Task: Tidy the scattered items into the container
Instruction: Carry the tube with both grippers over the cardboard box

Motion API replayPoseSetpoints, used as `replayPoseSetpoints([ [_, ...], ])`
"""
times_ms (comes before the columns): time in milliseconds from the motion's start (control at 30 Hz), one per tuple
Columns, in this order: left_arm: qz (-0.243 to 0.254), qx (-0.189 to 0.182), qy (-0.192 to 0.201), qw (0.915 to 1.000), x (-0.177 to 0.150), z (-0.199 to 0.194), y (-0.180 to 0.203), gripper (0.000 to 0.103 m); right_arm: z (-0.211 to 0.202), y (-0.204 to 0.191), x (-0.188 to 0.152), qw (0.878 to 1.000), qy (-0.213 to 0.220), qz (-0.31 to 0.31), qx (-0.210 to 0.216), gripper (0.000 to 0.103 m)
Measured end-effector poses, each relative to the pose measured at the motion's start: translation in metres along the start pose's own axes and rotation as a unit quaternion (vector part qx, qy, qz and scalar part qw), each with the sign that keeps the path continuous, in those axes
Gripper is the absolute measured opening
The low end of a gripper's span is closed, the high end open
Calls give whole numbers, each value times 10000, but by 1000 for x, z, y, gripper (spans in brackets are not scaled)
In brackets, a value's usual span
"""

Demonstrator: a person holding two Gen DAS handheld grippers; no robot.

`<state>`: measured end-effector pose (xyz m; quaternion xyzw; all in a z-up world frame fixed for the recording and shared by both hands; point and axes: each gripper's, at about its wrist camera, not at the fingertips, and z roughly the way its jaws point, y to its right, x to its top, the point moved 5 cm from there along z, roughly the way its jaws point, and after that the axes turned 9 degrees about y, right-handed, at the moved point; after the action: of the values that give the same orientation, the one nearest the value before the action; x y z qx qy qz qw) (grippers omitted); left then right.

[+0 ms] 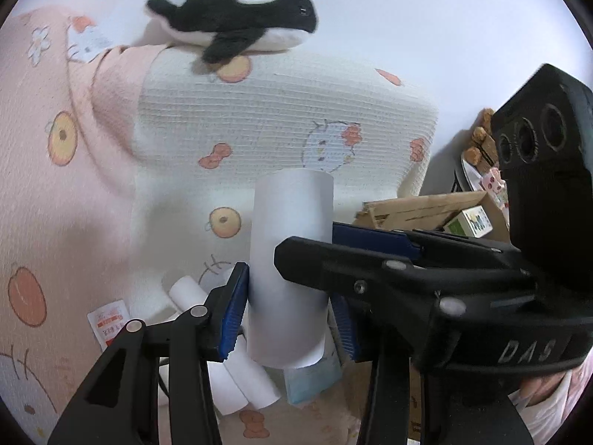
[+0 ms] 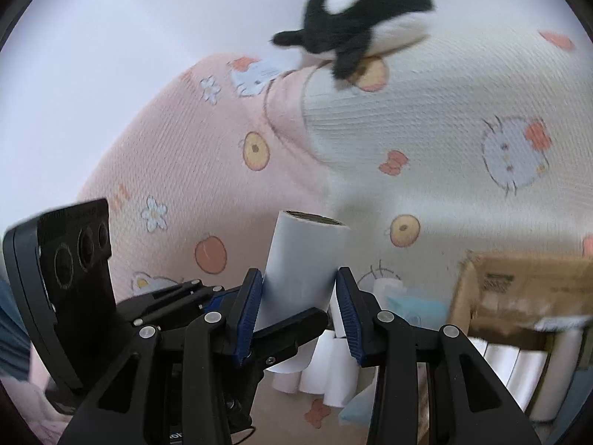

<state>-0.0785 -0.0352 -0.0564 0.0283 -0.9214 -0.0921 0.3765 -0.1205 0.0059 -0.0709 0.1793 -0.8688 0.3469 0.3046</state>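
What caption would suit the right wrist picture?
Both hand-held grippers clasp one white paper roll before a cardboard box, a plush orca watching above.

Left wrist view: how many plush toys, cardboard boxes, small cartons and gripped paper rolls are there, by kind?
Black-and-white orca plush toy: 1
Brown cardboard box: 1
Small green-and-white carton inside it: 1
Gripped white paper roll: 1
Total: 4

Plush orca [image 1: 237, 18] atop a pillow [image 1: 281, 118] in peach-and-white cartoon-print fabric, against a white wall [image 1: 426, 18].
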Motion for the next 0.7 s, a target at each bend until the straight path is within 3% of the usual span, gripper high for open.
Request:
replayPoseSetpoints([
  [233, 422, 69, 106, 9990, 10, 2, 37, 47, -26, 16, 9, 9995, 226, 214, 32, 38],
  [567, 1014, 89, 105, 9948, 23, 15, 94, 47, -71, 45, 14, 9975, 599, 279, -235, 41],
  [700, 1042, -42, -100, 9945, 22, 27, 113, 47, -84, 58, 9, 9967, 650, 368, -327, 41],
])
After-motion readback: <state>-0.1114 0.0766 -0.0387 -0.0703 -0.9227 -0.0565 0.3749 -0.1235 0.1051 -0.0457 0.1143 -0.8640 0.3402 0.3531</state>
